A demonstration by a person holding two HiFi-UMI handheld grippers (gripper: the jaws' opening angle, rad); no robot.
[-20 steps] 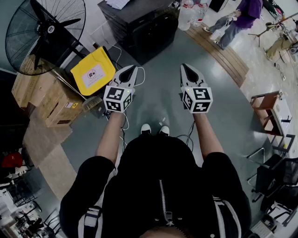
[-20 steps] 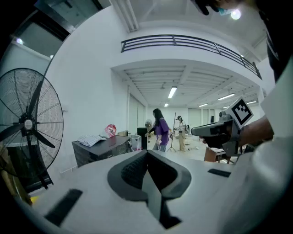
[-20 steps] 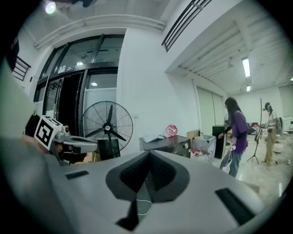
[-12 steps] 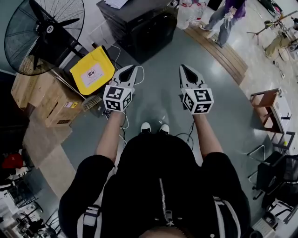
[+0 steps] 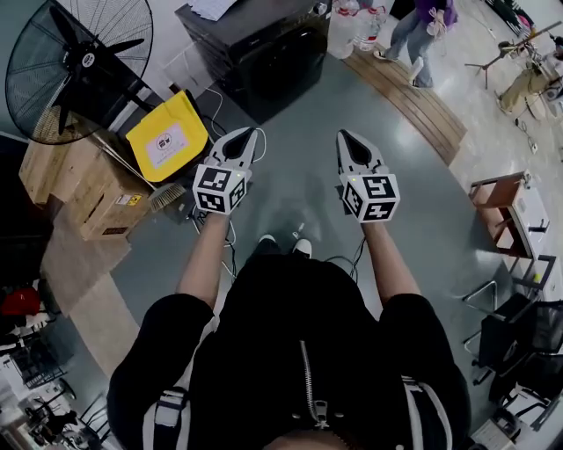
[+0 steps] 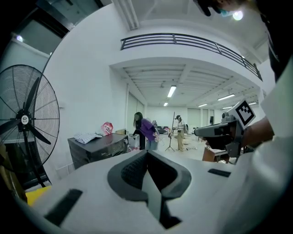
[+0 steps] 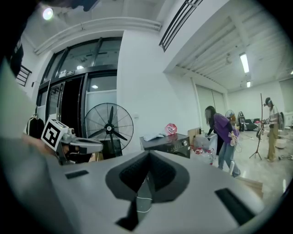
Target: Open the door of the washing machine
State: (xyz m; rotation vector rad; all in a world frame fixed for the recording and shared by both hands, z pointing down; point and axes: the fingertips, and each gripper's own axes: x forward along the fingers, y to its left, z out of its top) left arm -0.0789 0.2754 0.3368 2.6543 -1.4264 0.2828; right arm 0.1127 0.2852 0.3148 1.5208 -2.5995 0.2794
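Left gripper and right gripper, held side by side, both have jaws pressed together on nothing; a yellow board and wooden crates lie just left; only floor lies ahead; the dark washing machine stands well beyond, a fan at its left, a person in purple farther off.

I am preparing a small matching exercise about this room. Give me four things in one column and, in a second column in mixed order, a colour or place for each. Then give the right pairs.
Things
1. fan
2. washing machine
3. crate
4. person's top

Colour or place
A. purple, at the far right
B. pale wood, at the left edge of the floor
C. dark box, top middle of the head view
D. round wire cage with black blades, top left

Right pairs: 1-D, 2-C, 3-B, 4-A
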